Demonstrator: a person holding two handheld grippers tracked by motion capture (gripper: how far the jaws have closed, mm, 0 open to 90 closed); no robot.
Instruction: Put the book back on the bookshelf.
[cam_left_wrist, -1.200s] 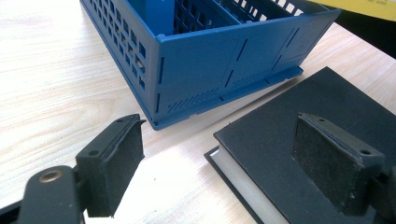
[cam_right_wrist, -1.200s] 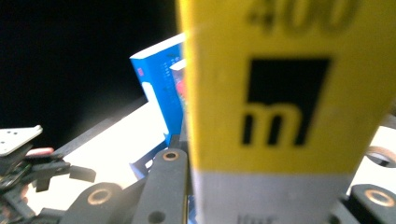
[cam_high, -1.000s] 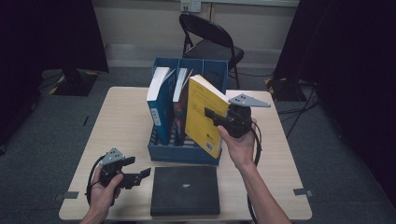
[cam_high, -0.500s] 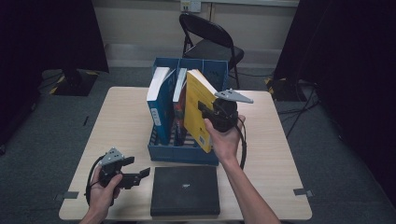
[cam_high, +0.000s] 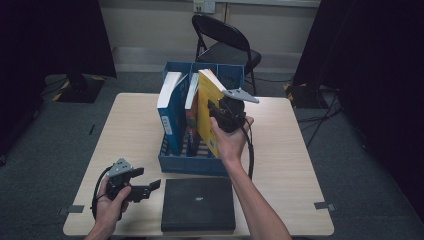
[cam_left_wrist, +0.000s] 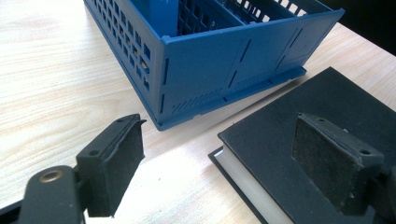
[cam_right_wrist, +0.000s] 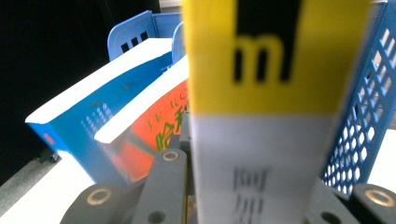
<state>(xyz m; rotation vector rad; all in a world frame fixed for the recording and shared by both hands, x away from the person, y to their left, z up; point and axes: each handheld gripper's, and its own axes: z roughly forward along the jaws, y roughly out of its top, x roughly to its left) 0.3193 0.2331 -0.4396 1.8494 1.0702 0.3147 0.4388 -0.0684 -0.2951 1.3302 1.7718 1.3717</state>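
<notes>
The yellow book (cam_high: 206, 111) stands nearly upright over the right part of the blue crate (cam_high: 192, 162), its lower edge down among the crate's walls, just beside the orange book (cam_high: 190, 115) and, one place further left, the blue book (cam_high: 170, 107), both of which lean in the crate. The right hand-held gripper (cam_high: 216, 111) is clamped on the yellow book's edge; in the right gripper view the spine (cam_right_wrist: 275, 116) rises straight from between the jaws. The step in hand looks like shelving this book in the crate next to the other two.

Whether its lower edge already rests on the crate floor cannot be told. The next move probably calls for lowering it until it sits, keeping it clear of the orange book's top edge and the right wall, then letting go without tipping it.

The left hand-held gripper (cam_high: 146, 188) rests low on the surface (cam_high: 290, 150) with its jaws apart and nothing between them, pointing at the black book (cam_left_wrist: 289, 140) that lies flat in front of the crate. That book seems the likely next candidate.
</notes>
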